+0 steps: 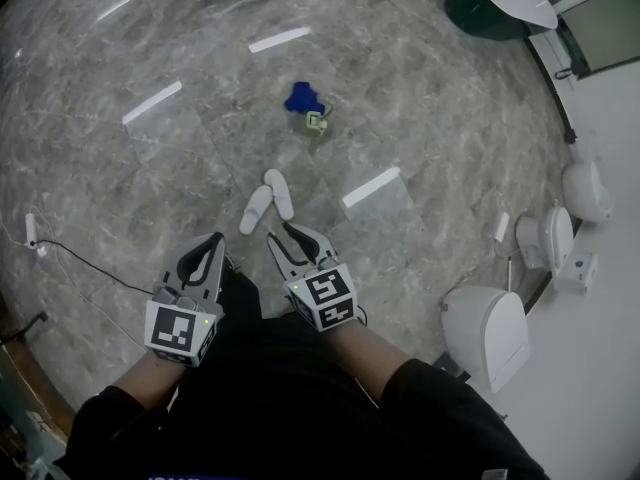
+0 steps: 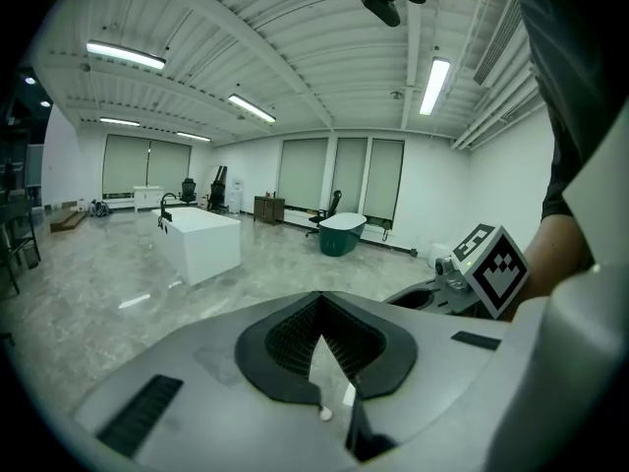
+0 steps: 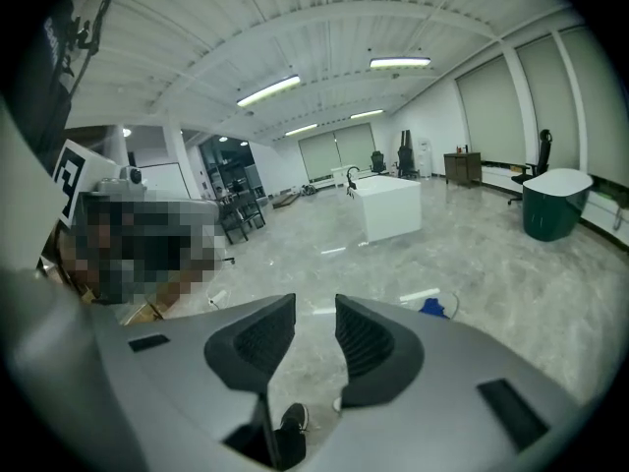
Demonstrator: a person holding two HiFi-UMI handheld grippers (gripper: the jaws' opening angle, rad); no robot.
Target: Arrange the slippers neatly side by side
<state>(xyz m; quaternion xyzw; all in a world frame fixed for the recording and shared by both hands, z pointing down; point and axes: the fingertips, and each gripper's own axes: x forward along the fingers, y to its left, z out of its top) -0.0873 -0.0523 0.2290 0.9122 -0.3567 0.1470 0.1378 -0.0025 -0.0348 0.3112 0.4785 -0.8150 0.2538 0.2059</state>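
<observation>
- Head view: two white slippers (image 1: 255, 209) lie on the marble floor (image 1: 120, 188). Their far ends are close together and their near ends splay apart in a V.
- The left gripper (image 1: 216, 238) hangs on the near side of the slippers, a little to their left. The right gripper (image 1: 281, 233) hangs just short of the right-hand slipper's near end, not touching it.
- A blue cloth (image 1: 301, 97) lies beyond the slippers. Three white toilets (image 1: 487, 335) stand well to the right of them, and a dark green tub (image 1: 465, 8) sits far beyond them to the right.
- Left gripper view: the jaws are pressed together at their tips with nothing pinched. The right gripper's marker cube shows at the right edge. A white block (image 2: 201, 245) and the tub stand far off across the floor.
- Right gripper view: the jaws are spread with a clear gap, and only floor shows between them. A black shoe (image 3: 292, 421) appears below the gap, and the blue cloth lies past the right jaw.
</observation>
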